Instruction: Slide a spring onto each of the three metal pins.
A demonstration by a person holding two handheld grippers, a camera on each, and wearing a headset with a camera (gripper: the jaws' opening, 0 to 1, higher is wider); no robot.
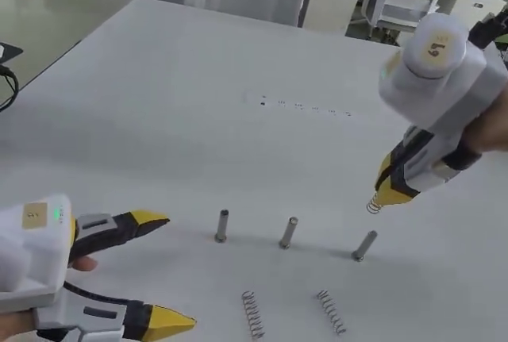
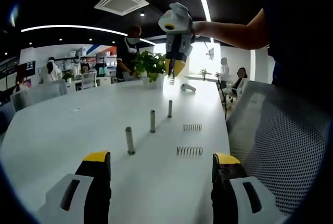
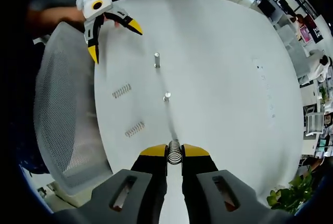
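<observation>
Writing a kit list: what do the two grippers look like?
Both grippers have white bodies and black jaws tipped in yellow. The left gripper carries a tan sticker and green light; the right gripper has a rounded cap with a tan numbered sticker.

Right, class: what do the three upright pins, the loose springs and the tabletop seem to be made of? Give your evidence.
Pins: likely steel, smooth grey cylinders with a dull sheen. Loose springs: thin metal wire, going by the pale glinting coils. Tabletop: perhaps laminate, matte white with only soft reflections.
</observation>
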